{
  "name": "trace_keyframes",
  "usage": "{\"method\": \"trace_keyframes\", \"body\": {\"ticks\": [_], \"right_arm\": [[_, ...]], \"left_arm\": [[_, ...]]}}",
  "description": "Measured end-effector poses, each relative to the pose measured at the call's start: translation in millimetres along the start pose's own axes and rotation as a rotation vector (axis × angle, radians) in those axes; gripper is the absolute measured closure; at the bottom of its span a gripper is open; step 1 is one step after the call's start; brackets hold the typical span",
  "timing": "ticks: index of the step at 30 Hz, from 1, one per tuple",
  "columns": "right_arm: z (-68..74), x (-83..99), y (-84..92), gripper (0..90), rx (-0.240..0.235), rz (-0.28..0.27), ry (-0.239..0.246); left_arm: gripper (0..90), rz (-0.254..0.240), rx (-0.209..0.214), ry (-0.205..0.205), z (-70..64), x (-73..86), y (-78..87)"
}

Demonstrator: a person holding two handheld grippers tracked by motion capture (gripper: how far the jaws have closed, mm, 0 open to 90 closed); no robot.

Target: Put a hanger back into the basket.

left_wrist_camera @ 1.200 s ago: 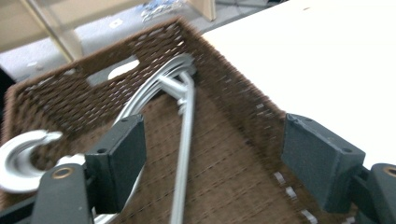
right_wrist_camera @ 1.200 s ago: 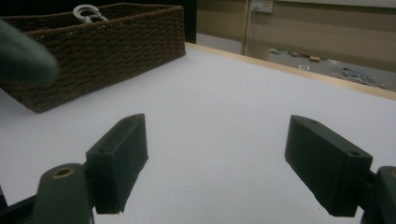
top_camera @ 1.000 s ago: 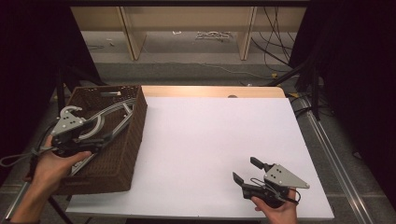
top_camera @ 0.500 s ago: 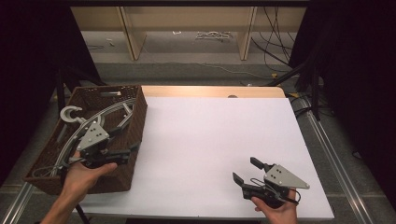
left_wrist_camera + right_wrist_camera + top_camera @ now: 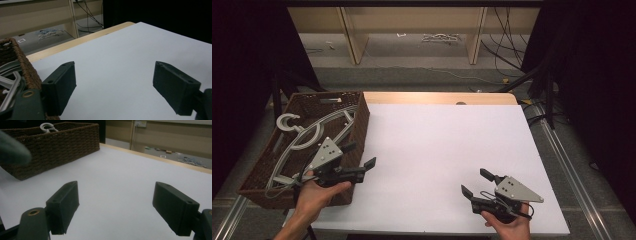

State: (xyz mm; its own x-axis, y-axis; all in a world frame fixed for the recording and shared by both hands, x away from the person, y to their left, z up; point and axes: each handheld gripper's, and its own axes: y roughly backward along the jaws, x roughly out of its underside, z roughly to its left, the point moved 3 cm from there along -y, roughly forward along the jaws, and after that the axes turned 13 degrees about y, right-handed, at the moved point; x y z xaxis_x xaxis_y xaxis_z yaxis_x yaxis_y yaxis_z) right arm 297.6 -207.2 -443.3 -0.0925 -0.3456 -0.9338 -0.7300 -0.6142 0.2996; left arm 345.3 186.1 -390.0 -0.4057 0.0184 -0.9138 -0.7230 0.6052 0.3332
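Wicker basket (image 5: 358, 116) | left gripper (image 5: 360, 159) moved off hangers (image 5: 312, 137), just opening, empty | right gripper (image 5: 472, 184) open, unmoved

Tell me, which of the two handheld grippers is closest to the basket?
The left gripper. It sits right at the wicker basket, over its near right corner, jaws open and empty. The right gripper is far across the white table, also open.

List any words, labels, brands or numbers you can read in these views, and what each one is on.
None: no readable text.
The wicker basket, the grey hangers in it and the white table top are plain.
The left gripper and right gripper carry no legible marking, just screw holes on their grey plates.
Small white tags on the floor beyond the table are too small to read.
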Motion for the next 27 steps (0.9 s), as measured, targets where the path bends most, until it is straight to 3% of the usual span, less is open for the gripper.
{"method": "trace_keyframes", "body": {"ticks": [21, 27], "right_arm": [[2.5, -0.6, -0.4, 21.2, -0.015, 0.0, 0.001], [2.9, -0.5, -1.0, 19.4, -0.015, -0.004, -0.001]], "left_arm": [[16.7, -0.034, 0.061, 0.005, -13.6, 20.7, -13.4], [16.6, -0.033, 0.076, -0.013, -17.5, 28.9, -15.0]]}}
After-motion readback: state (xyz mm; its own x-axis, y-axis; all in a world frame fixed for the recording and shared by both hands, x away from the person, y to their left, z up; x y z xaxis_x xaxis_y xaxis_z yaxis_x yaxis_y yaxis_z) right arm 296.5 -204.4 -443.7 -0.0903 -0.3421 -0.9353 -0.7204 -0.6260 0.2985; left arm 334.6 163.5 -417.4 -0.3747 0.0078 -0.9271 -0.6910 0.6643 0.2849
